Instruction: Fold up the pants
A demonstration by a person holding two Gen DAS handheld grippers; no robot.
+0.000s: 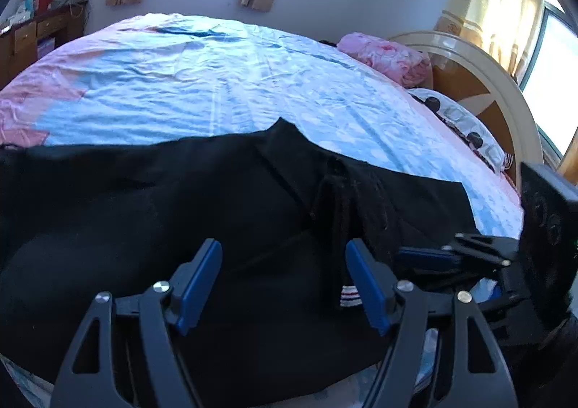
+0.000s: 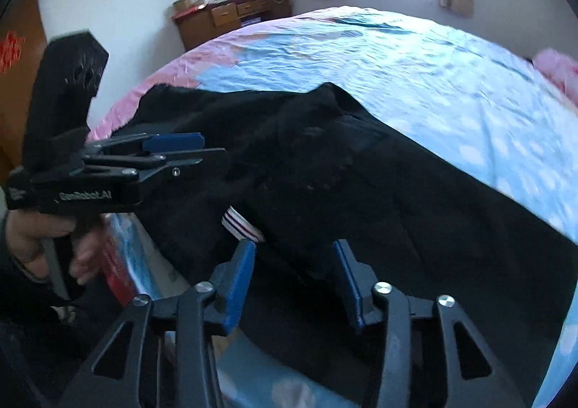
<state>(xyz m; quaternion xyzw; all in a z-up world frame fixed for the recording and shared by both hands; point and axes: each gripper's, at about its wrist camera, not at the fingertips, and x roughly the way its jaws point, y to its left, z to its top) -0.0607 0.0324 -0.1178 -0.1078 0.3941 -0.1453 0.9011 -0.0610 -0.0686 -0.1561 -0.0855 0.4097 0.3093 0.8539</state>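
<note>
black pants (image 1: pixel 180 227) lie spread on the bed (image 1: pixel 216 82). left gripper (image 1: pixel 283 281) and right gripper (image 2: pixel 292 274) hover spread above them; pinch both near-edge corners evenly before lifting.

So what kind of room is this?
Most likely a bedroom. A big bed with a blue and pink sheet fills the view, pillows lie by its cream and wood headboard, and a brown wooden dresser stands by the wall.
</note>
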